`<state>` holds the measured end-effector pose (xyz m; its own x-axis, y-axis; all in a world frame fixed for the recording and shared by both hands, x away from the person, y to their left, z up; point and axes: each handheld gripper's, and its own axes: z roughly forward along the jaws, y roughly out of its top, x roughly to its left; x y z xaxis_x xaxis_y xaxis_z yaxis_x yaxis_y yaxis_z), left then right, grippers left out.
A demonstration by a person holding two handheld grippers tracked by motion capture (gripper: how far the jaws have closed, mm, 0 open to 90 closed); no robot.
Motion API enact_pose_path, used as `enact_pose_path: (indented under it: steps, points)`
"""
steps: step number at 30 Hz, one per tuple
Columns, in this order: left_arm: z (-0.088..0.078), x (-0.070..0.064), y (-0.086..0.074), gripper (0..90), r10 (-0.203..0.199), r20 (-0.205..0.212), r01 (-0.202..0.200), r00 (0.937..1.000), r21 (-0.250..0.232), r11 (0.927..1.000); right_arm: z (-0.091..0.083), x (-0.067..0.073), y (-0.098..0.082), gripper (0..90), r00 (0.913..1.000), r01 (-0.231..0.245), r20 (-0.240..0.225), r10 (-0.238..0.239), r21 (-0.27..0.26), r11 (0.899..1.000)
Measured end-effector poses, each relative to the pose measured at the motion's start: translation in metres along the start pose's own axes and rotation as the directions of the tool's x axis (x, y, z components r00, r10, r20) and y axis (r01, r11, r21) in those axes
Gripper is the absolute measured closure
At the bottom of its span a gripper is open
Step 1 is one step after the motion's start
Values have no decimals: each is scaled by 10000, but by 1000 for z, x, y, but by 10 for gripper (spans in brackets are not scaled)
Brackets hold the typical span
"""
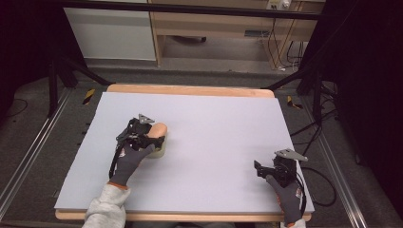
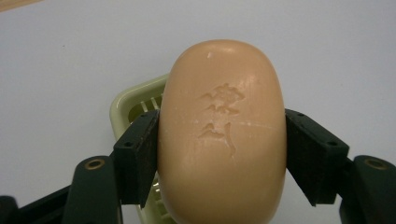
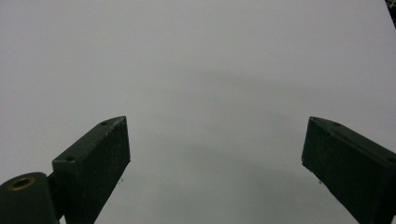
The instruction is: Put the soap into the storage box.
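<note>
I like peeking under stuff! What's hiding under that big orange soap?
Under the soap, held in the left gripper, sits a pale green soap dish with slots. Most of the dish is covered by the soap, so its inside can't be seen fully.

— How is the left gripper [image 2: 222, 149]?
— Its jaws are pressed on something, and the gloved left hand [image 1: 129, 161] holds it.
— And the right gripper [image 3: 215, 154]?
— Jaws wide apart, low near the right.

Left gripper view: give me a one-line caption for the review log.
Left tongs clamp an embossed tan soap bar by its long sides, above a pale green slatted soap dish on the white table.
</note>
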<state>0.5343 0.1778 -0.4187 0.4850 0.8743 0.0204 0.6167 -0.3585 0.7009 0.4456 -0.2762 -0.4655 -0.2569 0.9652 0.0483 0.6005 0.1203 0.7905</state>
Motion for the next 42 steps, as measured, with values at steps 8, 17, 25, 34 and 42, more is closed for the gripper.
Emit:
enact_pose_path:
  steps: [8,17,25,34,42]
  points:
    - [6,5,-4,317,-226,-222,228,9995,64,9997,0,0,0,81,10000,76,-17,-76,-22,10000]
    - [10,9,-8,317,-506,-344,511,9981,139,9986,0,0,0,81,10000,44,-67,-44,-2,10000]
    - [15,11,-12,317,-610,-417,622,9973,268,9977,0,0,0,81,10000,41,-67,-41,14,10000]
    - [21,7,-14,317,-613,-479,632,9970,390,9972,1,0,0,81,10000,93,-29,-93,17,10000]
    - [24,7,-15,317,-691,-596,720,9958,474,9963,1,0,0,81,10000,91,-21,-91,30,10000]
